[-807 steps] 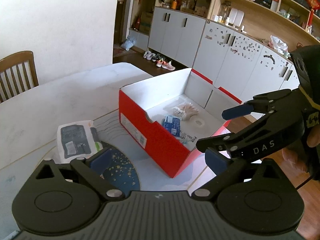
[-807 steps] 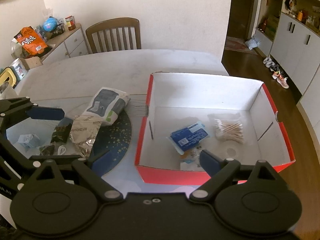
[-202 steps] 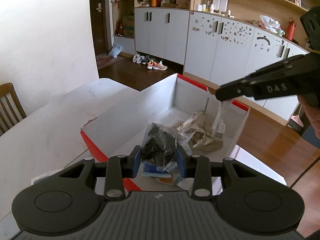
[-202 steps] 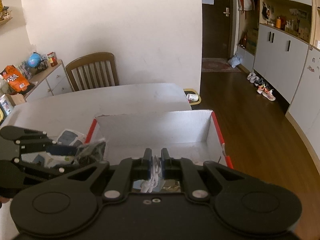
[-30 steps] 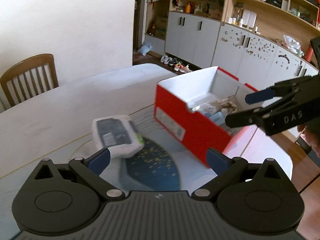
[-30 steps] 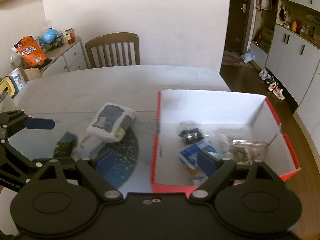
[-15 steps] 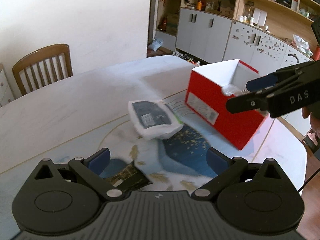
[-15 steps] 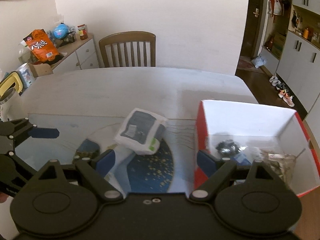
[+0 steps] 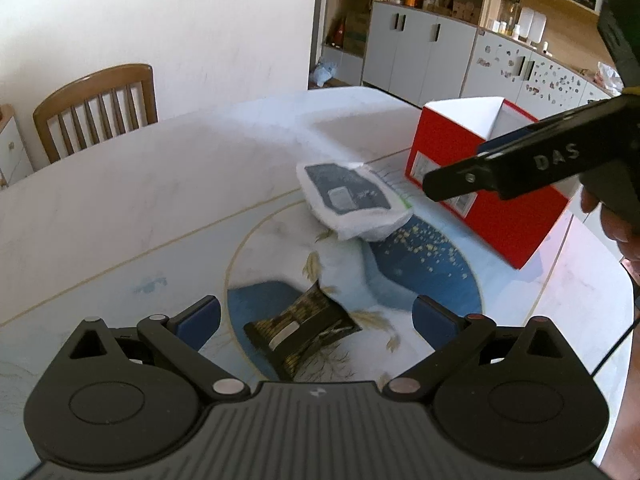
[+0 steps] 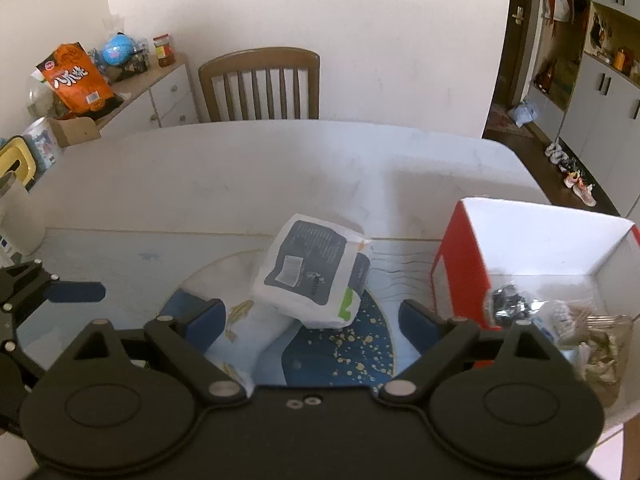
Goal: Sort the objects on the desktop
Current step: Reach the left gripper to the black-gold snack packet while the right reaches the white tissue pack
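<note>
A red box [image 9: 496, 200] with a white inside [image 10: 552, 248] stands at the table's right end and holds several small packets [image 10: 560, 320]. A white tissue pack [image 9: 352, 200] [image 10: 316, 276] lies on the blue round mat beside the box. A dark gold-printed packet [image 9: 304, 336] lies flat just ahead of my left gripper [image 9: 316, 320], which is open and empty above it. My right gripper [image 10: 312, 316] is open too, hovering in front of the tissue pack. In the left wrist view the right gripper [image 9: 520, 168] crosses in front of the box.
A wooden chair [image 10: 260, 84] stands at the table's far side. A sideboard [image 10: 152, 92] at the back left carries an orange snack bag [image 10: 76, 80] and jars. A white cup [image 10: 20, 216] sits at the table's left edge. Cabinets [image 9: 424, 56] line the far wall.
Both grippers have swung left, away from the box. The dark packet now sits between the left fingers' line, and the tissue pack is centred before the right gripper.
</note>
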